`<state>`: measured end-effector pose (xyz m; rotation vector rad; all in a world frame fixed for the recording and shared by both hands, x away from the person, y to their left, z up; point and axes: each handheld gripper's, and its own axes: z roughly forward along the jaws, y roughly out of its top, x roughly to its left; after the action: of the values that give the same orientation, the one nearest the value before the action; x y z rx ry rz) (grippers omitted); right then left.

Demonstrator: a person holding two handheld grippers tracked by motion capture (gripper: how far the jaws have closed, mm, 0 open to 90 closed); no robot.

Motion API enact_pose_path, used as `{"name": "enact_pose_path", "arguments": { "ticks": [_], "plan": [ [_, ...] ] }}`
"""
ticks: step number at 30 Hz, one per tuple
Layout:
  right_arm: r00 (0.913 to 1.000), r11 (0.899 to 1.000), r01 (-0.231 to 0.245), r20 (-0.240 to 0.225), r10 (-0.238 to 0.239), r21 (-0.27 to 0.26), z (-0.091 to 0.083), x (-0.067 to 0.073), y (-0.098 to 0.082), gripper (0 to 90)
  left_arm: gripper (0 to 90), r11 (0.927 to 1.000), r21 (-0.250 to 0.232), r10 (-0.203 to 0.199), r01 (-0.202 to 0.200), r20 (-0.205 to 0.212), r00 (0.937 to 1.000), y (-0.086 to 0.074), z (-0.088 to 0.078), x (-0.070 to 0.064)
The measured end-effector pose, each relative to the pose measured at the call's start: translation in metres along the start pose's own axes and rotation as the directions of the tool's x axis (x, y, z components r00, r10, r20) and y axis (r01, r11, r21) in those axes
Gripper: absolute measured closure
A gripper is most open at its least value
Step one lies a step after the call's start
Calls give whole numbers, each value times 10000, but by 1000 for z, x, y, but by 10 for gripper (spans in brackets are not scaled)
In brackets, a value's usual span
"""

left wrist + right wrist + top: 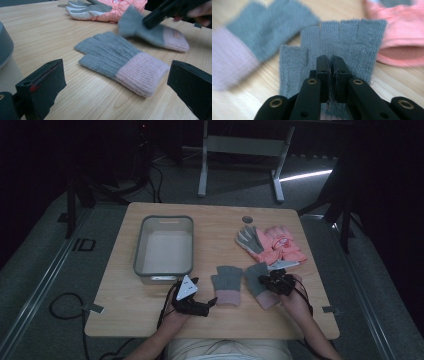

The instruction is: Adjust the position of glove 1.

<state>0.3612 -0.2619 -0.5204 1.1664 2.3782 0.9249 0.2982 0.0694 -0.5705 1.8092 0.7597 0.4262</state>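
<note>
The right hand-held gripper is pinched shut on one grey knit fingerless glove with a pink cuff; the left hand-held gripper gapes empty. The grey plastic bin holds nothing yet.

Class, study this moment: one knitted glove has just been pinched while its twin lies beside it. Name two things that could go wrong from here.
1. The right tool is shut on only a thin fold of the right grey-and-pink glove; the knit may slip free or snag when lifted.
2. That glove lies close to the orange gloves, so lifting it might drag them along.
3. The left tool stands open near the other grey-and-pink glove; the two tools could collide.
</note>
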Motion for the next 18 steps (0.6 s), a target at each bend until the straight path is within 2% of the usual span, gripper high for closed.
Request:
{"name": "enact_pose_path", "arguments": {
  "ticks": [4,6,9,14,18],
  "plan": [
    [9945,9940,-892,483,924,-638,-30,0,-3,855,11,10000,-10,28,-28,-6,10000,0,0,0],
    [9868,9882,-1322,839,1385,-770,-41,0,-9,854,11,10000,-20,12,-12,-5,10000,0,0,0],
    [9674,9752,-2005,1382,2123,-942,-51,-2,-22,855,11,10000,-21,14,-14,-6,10000,0,0,0],
    [9364,9553,-2859,1901,2951,-748,-44,-11,-41,855,11,10000,-40,7,-7,24,10000,0,0,0],
    [9247,9478,-3146,2089,3183,-517,-29,-17,-50,854,11,10000,-42,1,-1,20,10000,0,0,0]
  ]
}}
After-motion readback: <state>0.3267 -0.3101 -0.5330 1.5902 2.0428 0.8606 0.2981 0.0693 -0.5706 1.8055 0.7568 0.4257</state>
